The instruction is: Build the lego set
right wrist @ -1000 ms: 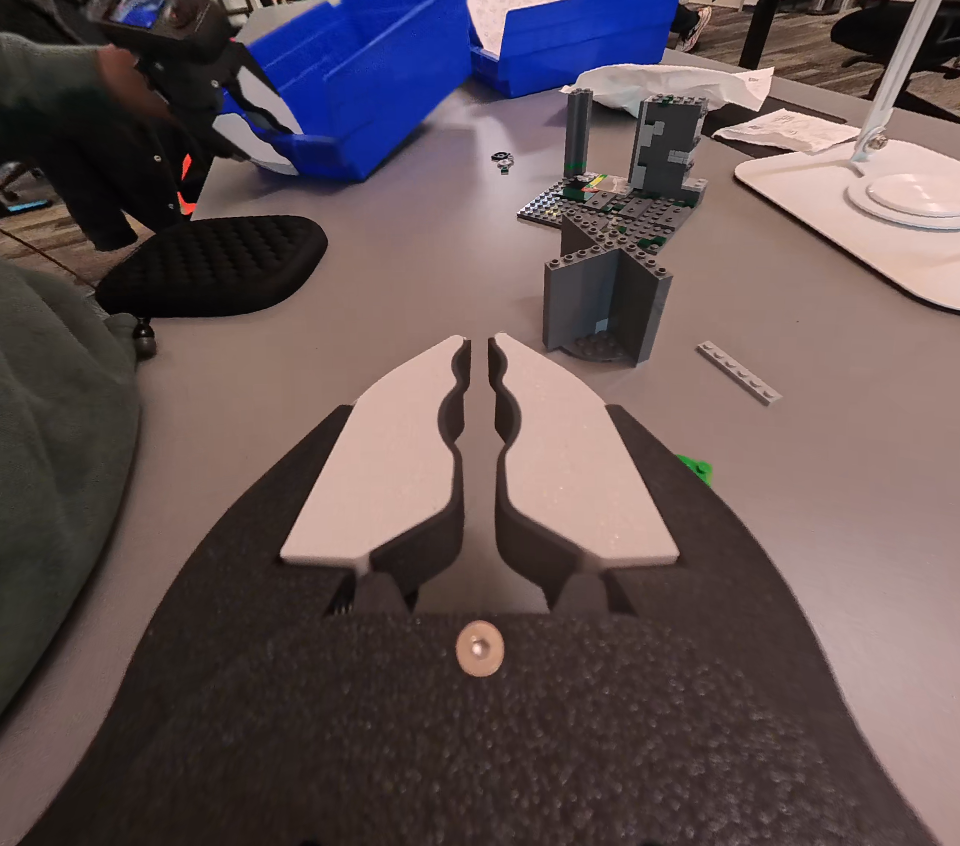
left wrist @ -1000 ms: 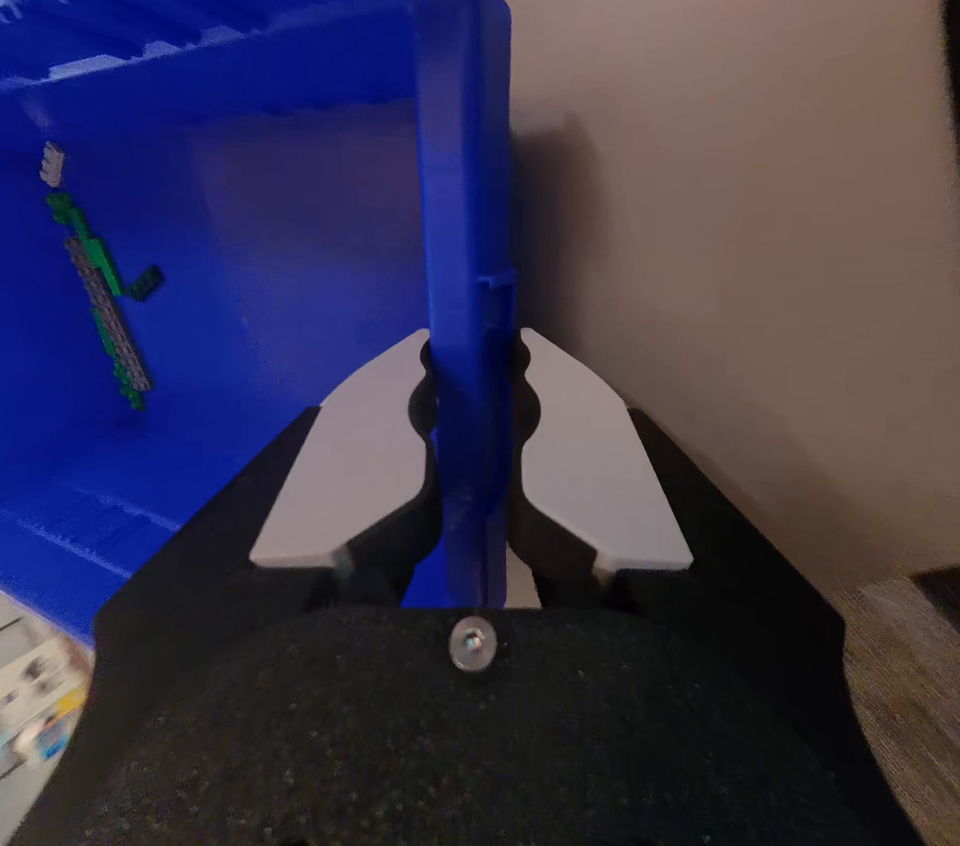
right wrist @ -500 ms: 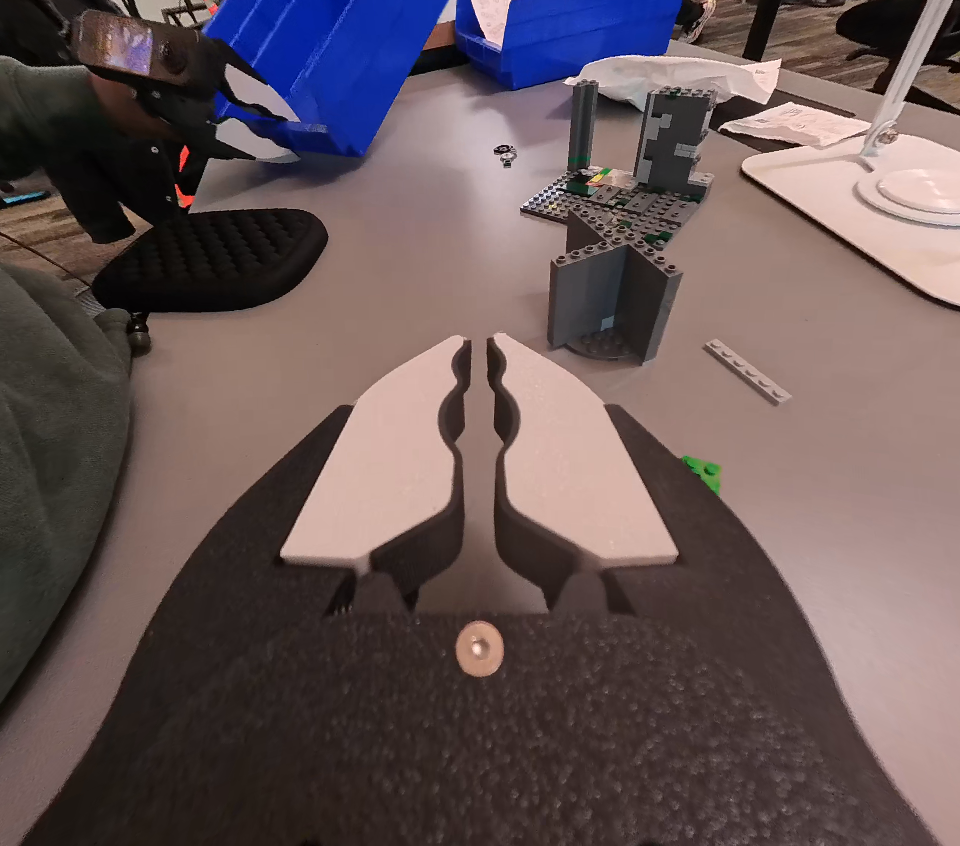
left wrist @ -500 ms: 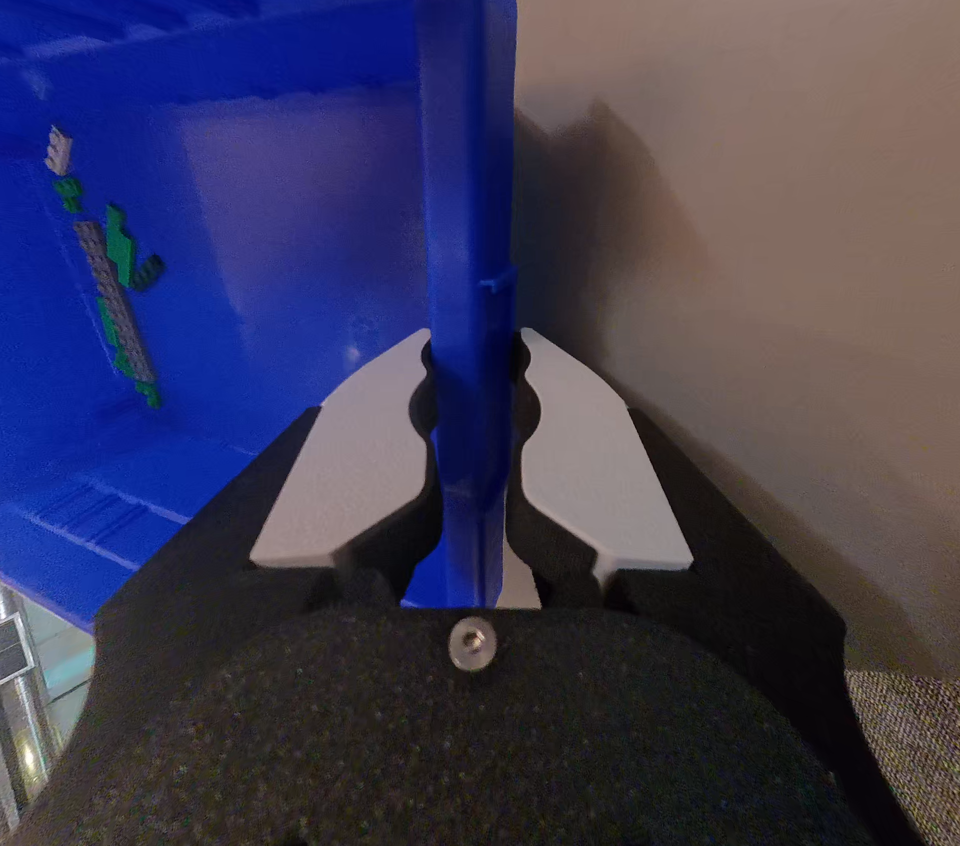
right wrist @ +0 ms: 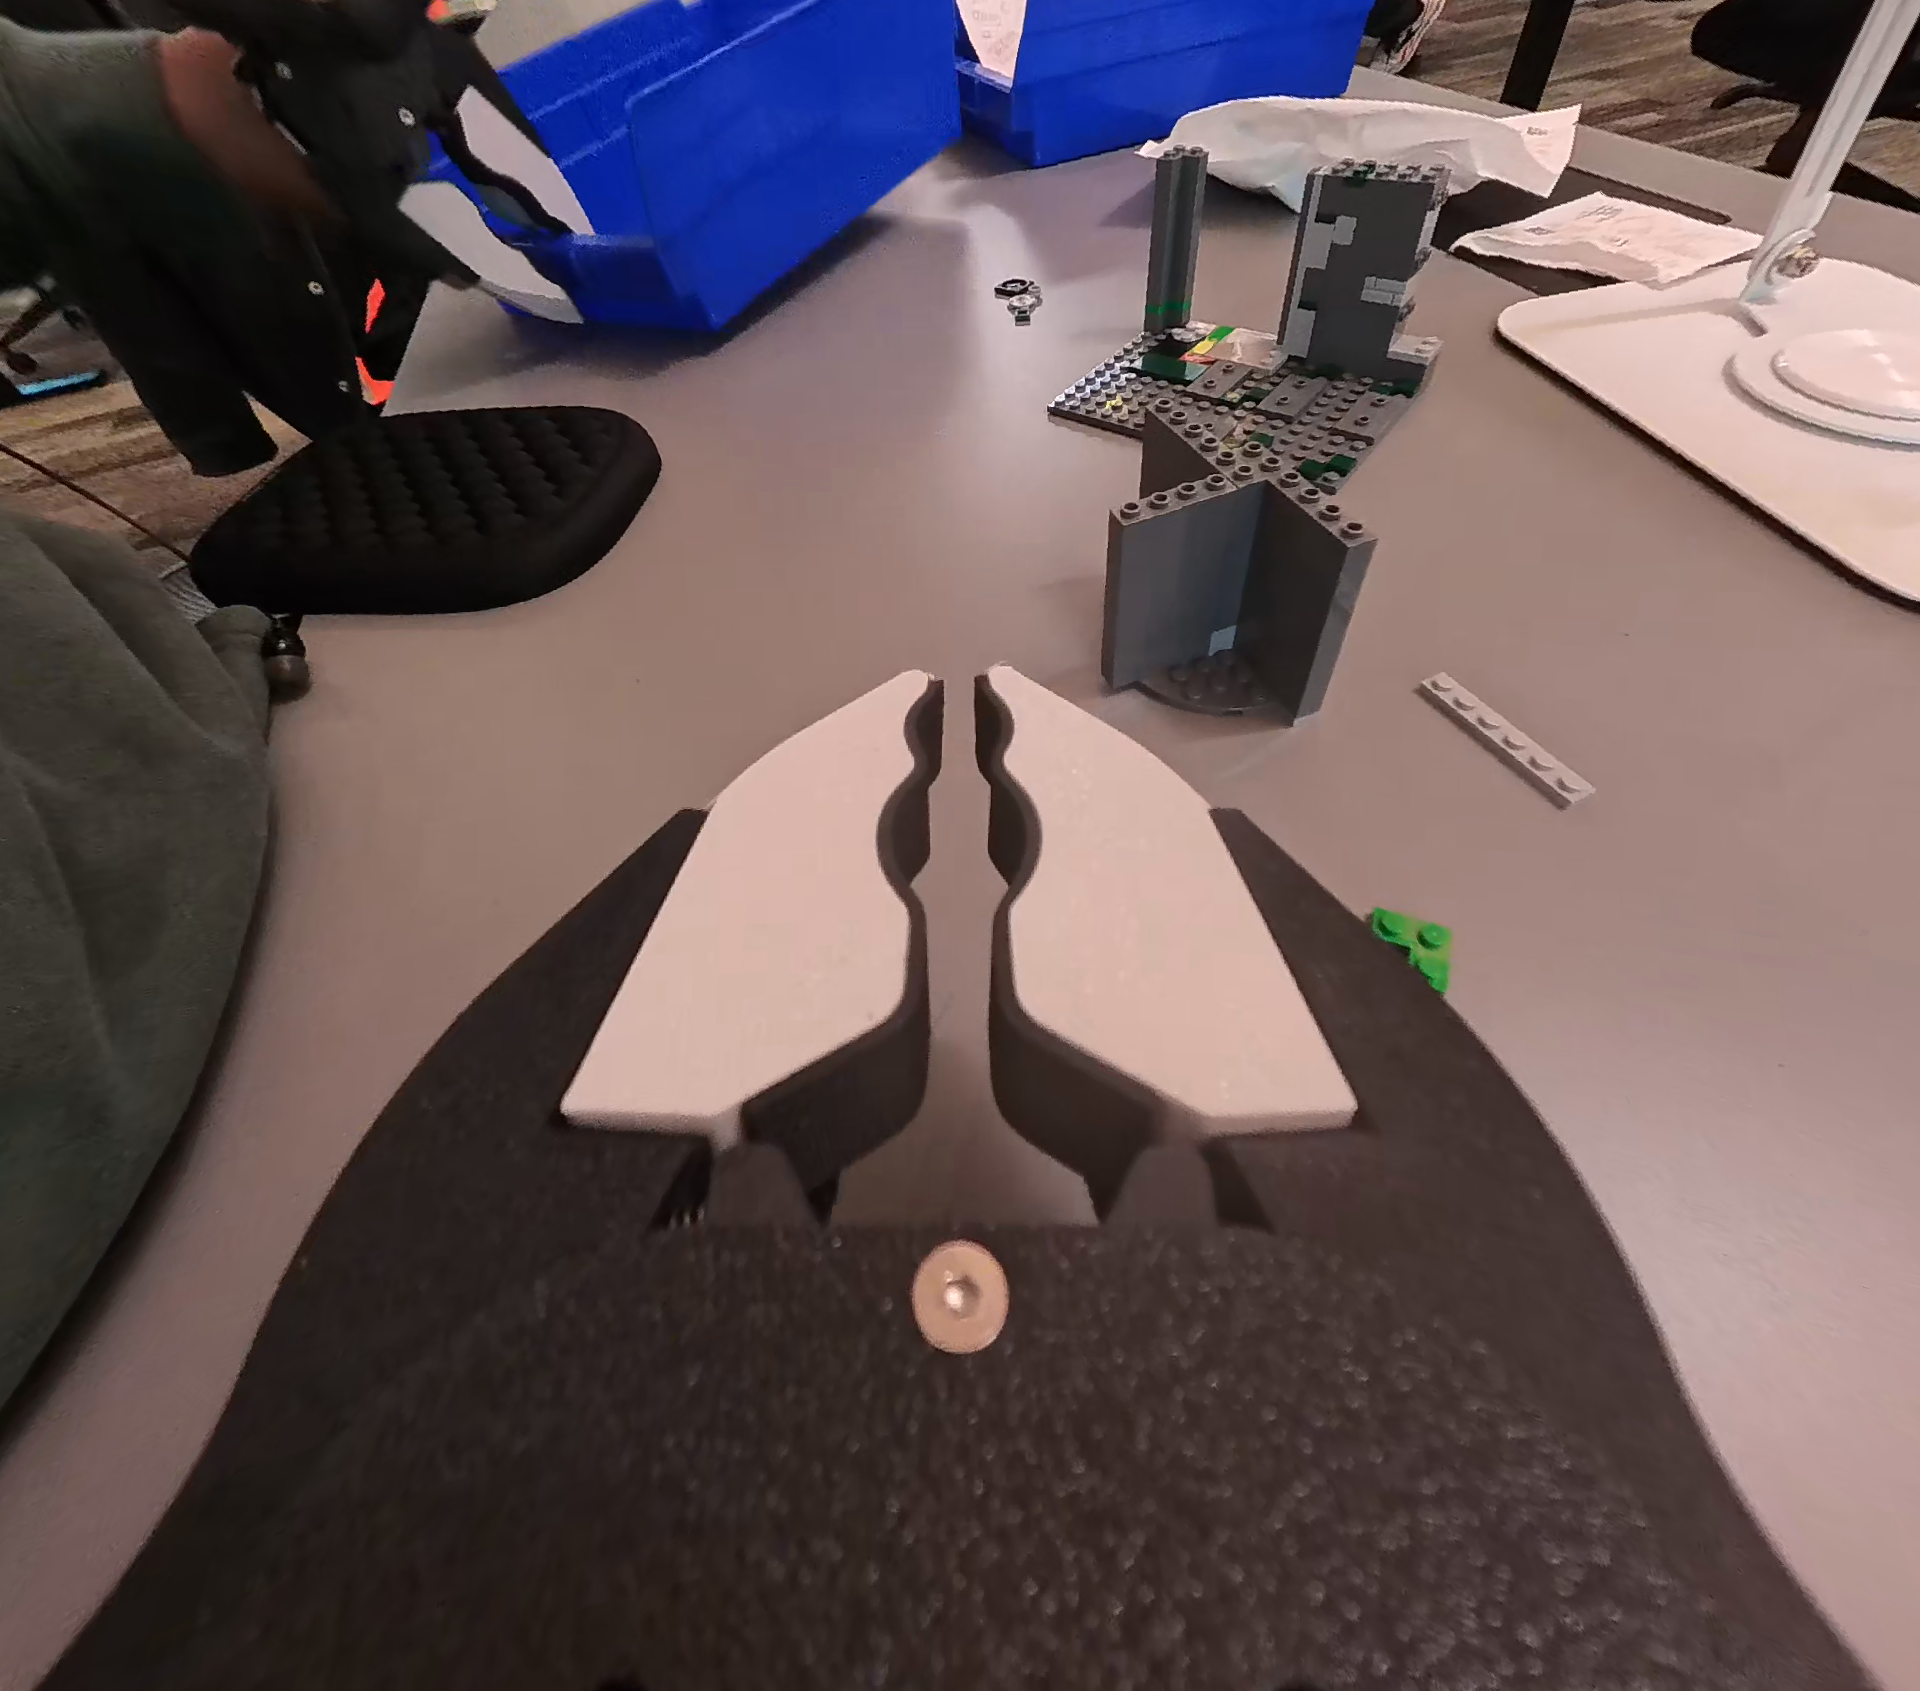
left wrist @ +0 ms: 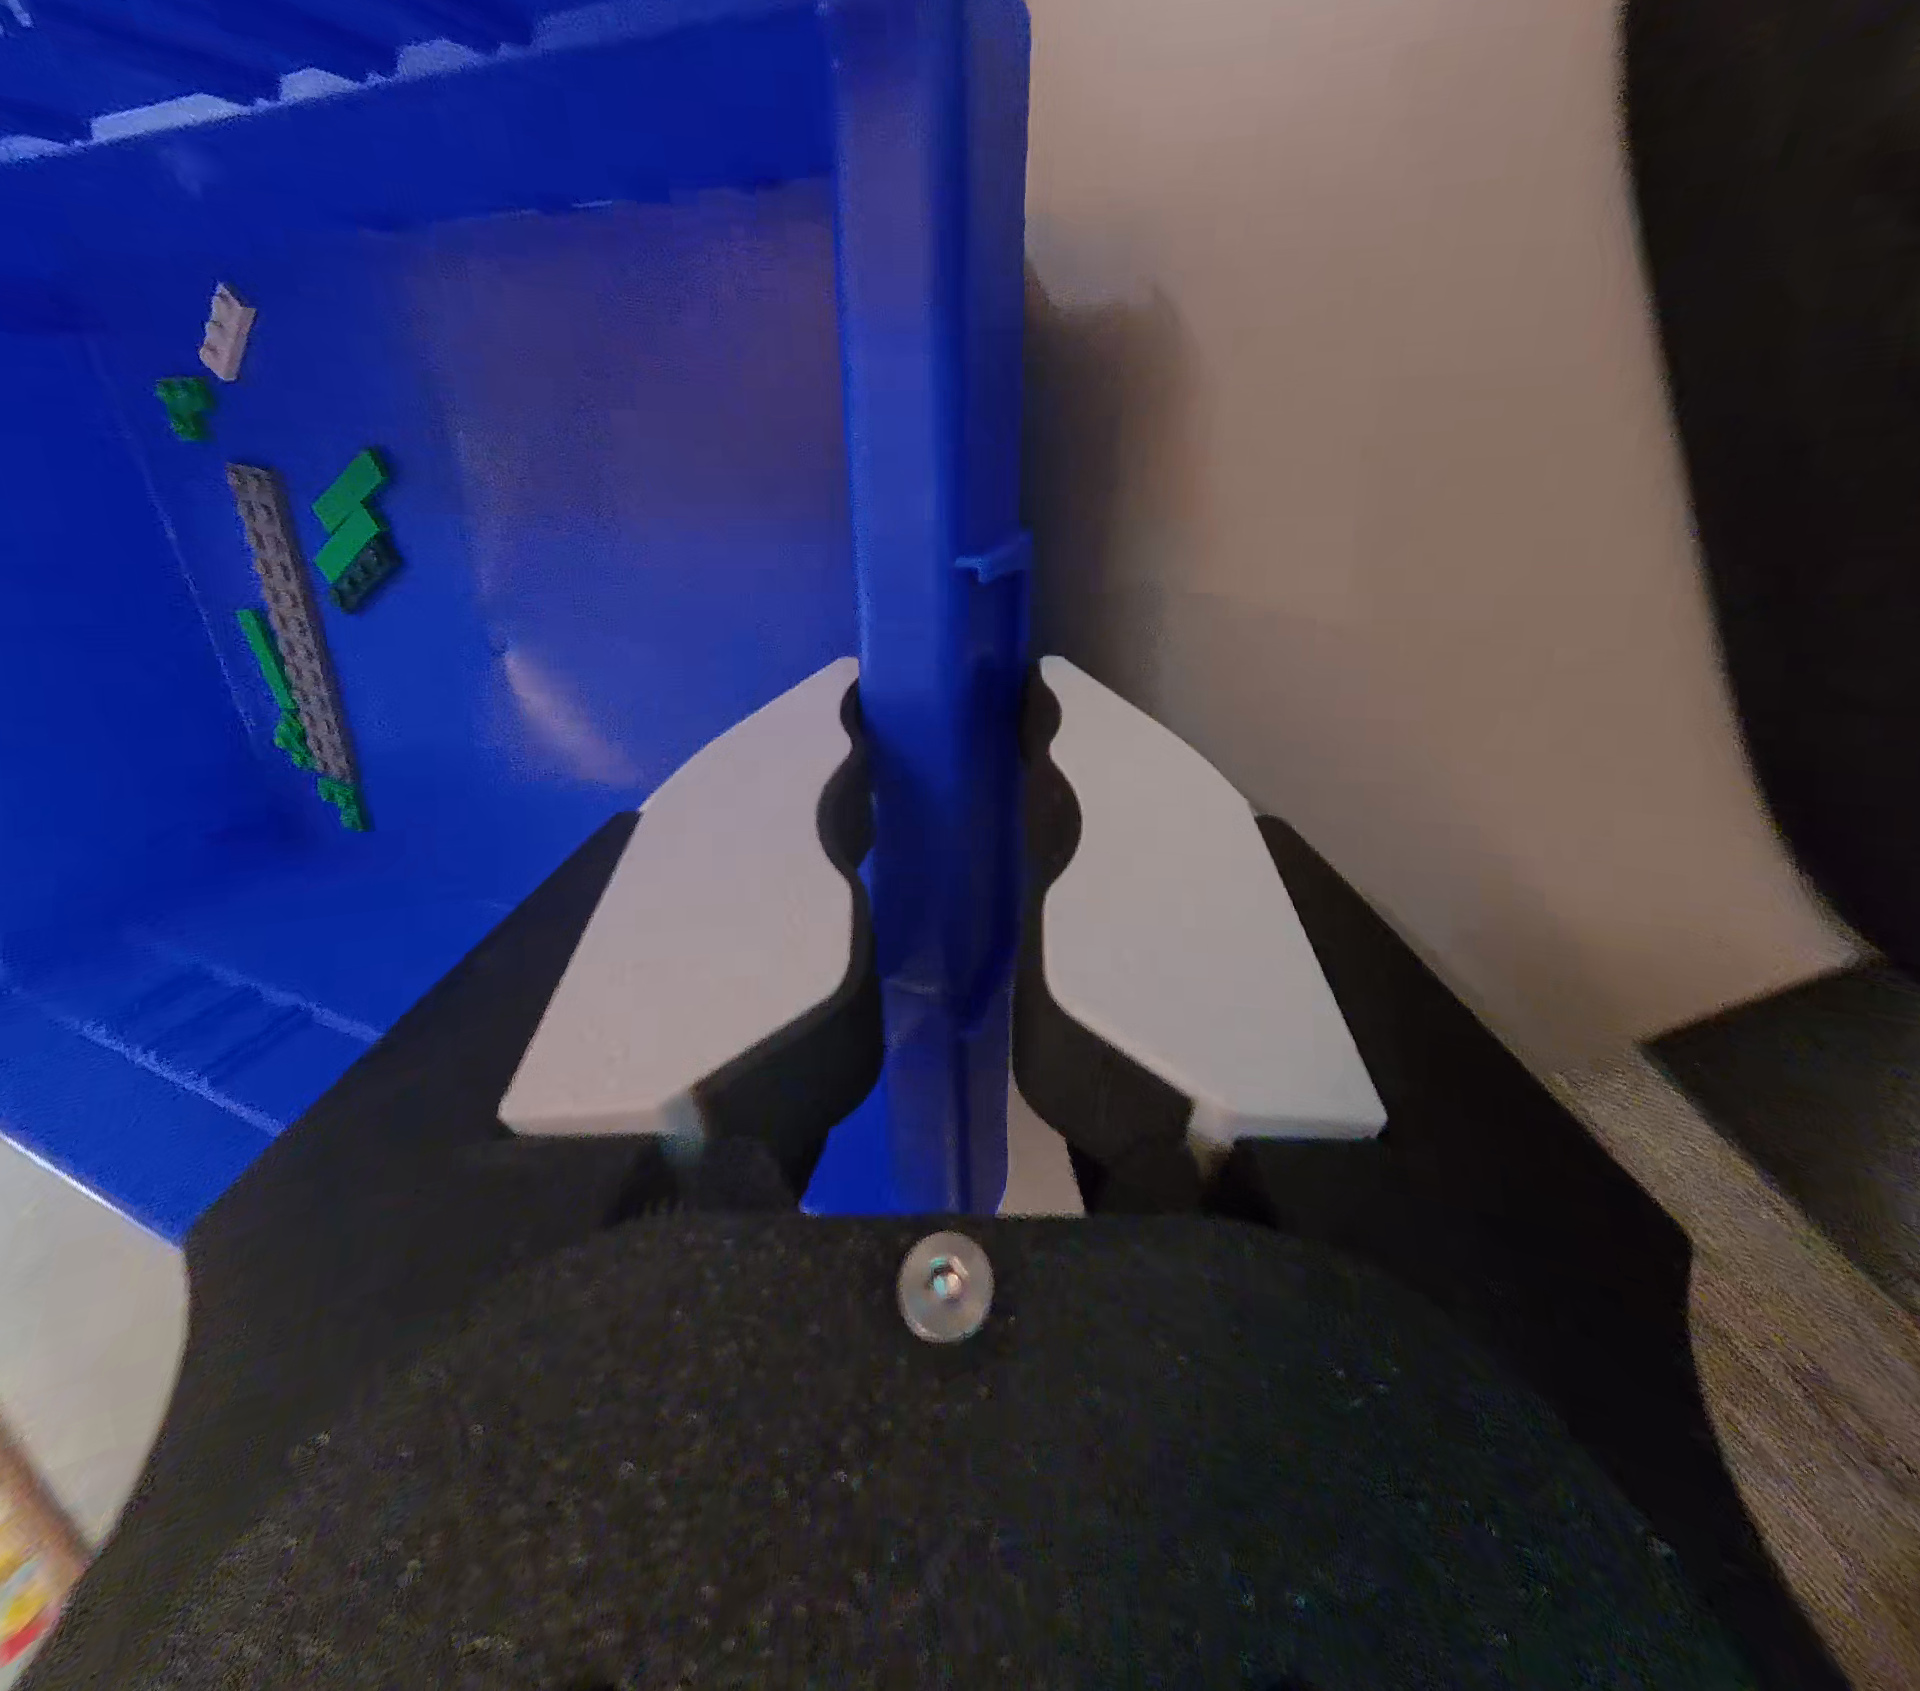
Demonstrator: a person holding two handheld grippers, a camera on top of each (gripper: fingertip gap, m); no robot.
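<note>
My left gripper (left wrist: 945, 675) is shut on the side wall of a blue bin (left wrist: 623, 291), which it holds tilted. Loose pieces lie inside: a long grey plate (left wrist: 291, 623), green pieces (left wrist: 353, 519) and a white piece (left wrist: 227, 329). The right wrist view shows that bin (right wrist: 769, 124) at the far left with the left gripper (right wrist: 499, 228) on its corner. My right gripper (right wrist: 958, 680) is shut and empty, low over the grey table. Ahead of it stand a grey cross-shaped wall piece (right wrist: 1226, 592) and a dark baseplate with two towers (right wrist: 1268, 384).
A grey long plate (right wrist: 1507, 753) and a green piece (right wrist: 1413, 945) lie to the right of my right gripper. A second blue bin with paper (right wrist: 1174, 31), a white bag (right wrist: 1371, 135), a white lamp base (right wrist: 1766, 415) and a black studded pad (right wrist: 416, 509) are around. Tip to tip, the grippers are about 45 cm apart.
The left gripper tipped the blue bin up steeply, then lowered it back toward the table. The pieces inside slid and spread apart. The right gripper stayed still.
</note>
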